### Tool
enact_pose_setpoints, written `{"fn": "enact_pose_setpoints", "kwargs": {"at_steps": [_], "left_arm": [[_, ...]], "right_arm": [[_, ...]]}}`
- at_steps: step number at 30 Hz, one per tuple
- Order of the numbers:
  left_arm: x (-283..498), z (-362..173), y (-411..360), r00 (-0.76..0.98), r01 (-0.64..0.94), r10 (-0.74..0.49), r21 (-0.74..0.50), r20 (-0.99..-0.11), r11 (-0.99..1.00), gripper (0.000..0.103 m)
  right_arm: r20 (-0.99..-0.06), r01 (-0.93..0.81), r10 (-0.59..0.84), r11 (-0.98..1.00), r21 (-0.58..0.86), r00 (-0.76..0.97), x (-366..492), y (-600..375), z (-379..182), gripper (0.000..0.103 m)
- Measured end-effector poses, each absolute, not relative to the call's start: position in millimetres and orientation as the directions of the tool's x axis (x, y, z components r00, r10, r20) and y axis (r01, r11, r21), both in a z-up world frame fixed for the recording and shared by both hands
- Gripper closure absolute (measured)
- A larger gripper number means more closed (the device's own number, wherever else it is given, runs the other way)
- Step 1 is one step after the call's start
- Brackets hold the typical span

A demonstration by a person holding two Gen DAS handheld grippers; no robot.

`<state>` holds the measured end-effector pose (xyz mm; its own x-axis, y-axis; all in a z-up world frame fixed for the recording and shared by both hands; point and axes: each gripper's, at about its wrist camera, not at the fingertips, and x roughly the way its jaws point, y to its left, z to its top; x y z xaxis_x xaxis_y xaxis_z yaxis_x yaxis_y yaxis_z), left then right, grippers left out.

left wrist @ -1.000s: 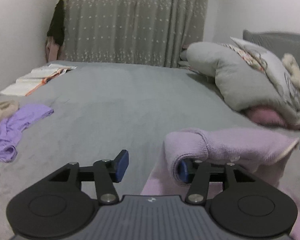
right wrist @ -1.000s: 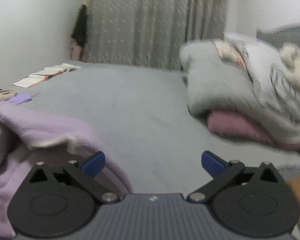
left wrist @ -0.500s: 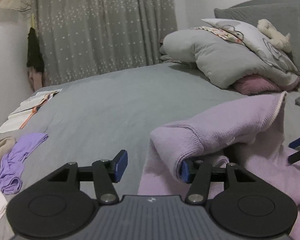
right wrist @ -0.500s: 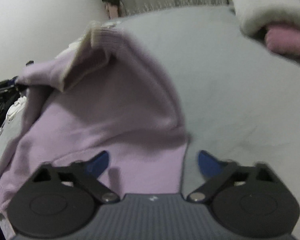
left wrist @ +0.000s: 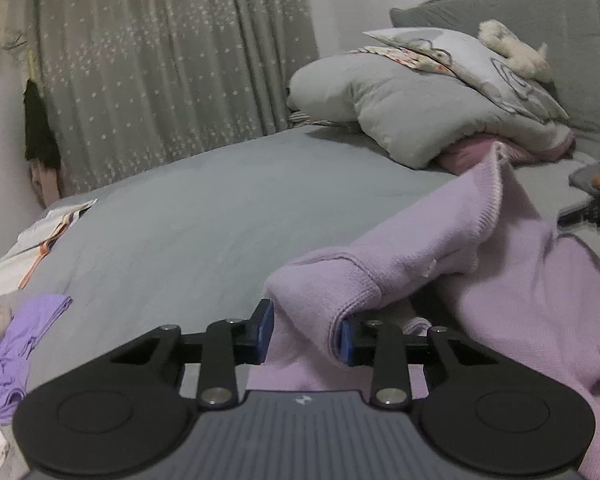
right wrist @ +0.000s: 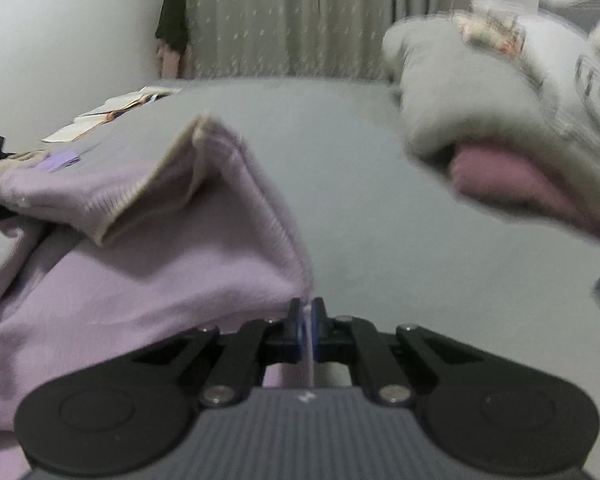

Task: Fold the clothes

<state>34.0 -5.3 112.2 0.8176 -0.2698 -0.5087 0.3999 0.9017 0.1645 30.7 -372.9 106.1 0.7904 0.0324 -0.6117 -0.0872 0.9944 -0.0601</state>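
Note:
A lilac knit sweater [left wrist: 440,248] lies rumpled on the grey bed [left wrist: 220,220]. My left gripper [left wrist: 305,334] has a thick rolled fold of it between its blue pads. The jaws are closing, and both pads touch the fabric. In the right wrist view the same sweater [right wrist: 160,280] rises in a peak with a cream-edged hem. My right gripper [right wrist: 308,328] is shut on a thin edge of the sweater, and a strip of fabric shows between its pads. Far right in the left wrist view, a dark shape that may be the other gripper [left wrist: 592,208] sits by the sweater.
Grey pillows and a duvet [left wrist: 420,120] are piled over a pink item at the back right. A purple garment [left wrist: 16,340] lies at the left with a beige one beside it. Open papers [left wrist: 40,240] lie near the wall. A grey curtain [left wrist: 172,80] hangs behind the bed.
My right gripper went from wide open to shut on the sweater's edge. The left jaws narrowed around the rolled fold, and the left view rolled.

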Motion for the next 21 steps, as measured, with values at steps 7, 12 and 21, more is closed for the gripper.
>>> {"fn": "enact_pose_setpoints", "kwargs": {"at_steps": [7,12,21], "left_arm": [[41.4,105.4,-8.1,0.807,0.402,-0.269,0.156,-0.525,0.902,0.073],[40.1,104.4,-14.9,0.824,0.415,-0.266,0.212,-0.501,0.885,0.057],[45.3,93.3,-28.6,0.803,0.484,-0.305,0.261,-0.512,0.835,0.079]], "right_arm": [[-0.654,-0.078,0.122,0.992,0.096,0.747,22.1,-382.1,98.5,0.059],[-0.685,-0.109,0.245,0.966,0.236,0.686,33.0,-392.7,62.0,0.006],[-0.706,-0.253,0.298,0.952,0.171,0.643,48.2,-368.1,30.0,0.055]]}}
